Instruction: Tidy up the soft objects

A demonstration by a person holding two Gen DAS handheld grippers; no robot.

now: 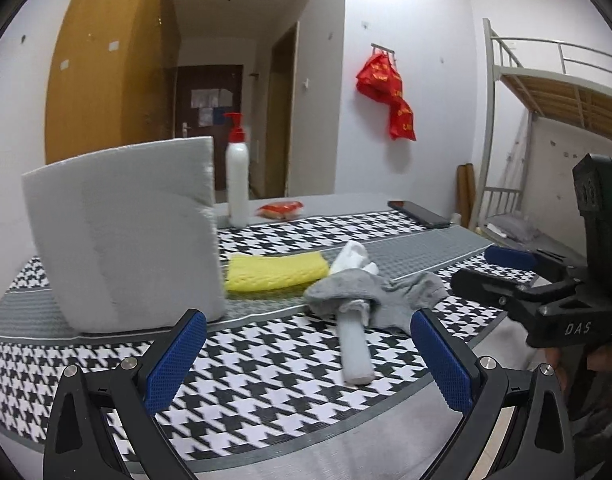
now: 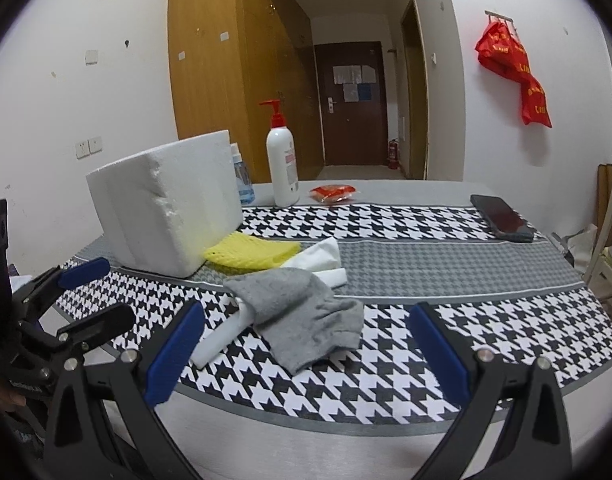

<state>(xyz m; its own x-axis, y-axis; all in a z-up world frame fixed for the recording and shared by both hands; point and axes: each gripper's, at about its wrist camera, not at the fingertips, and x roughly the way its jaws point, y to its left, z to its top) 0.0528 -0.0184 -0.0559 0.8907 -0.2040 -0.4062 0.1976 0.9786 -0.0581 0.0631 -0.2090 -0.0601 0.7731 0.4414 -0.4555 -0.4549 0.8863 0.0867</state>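
A grey sock [image 1: 370, 294] [image 2: 302, 312] lies crumpled on the houndstooth cloth, draped over a white foam bar [image 1: 356, 350] [image 2: 218, 342]. Behind it rest a yellow sponge cloth [image 1: 276, 272] [image 2: 252, 255] and a white tissue [image 1: 352, 258] [image 2: 320, 260]. A white foam box [image 1: 126, 236] [image 2: 166, 204] stands at the left. My left gripper [image 1: 306, 360] is open, just short of the sock and bar, with nothing between its blue pads. My right gripper [image 2: 306, 356] is open too, in front of the sock; in the left wrist view it [image 1: 486, 268] hovers at the right.
A white pump bottle with red top [image 1: 237, 176] [image 2: 282, 160], a red packet [image 1: 280, 210] [image 2: 333, 193] and a black phone [image 1: 420, 214] [image 2: 502, 218] sit at the table's far side. A blue-capped bottle [image 2: 242, 178] hides behind the box. A bunk bed [image 1: 546, 120] stands right.
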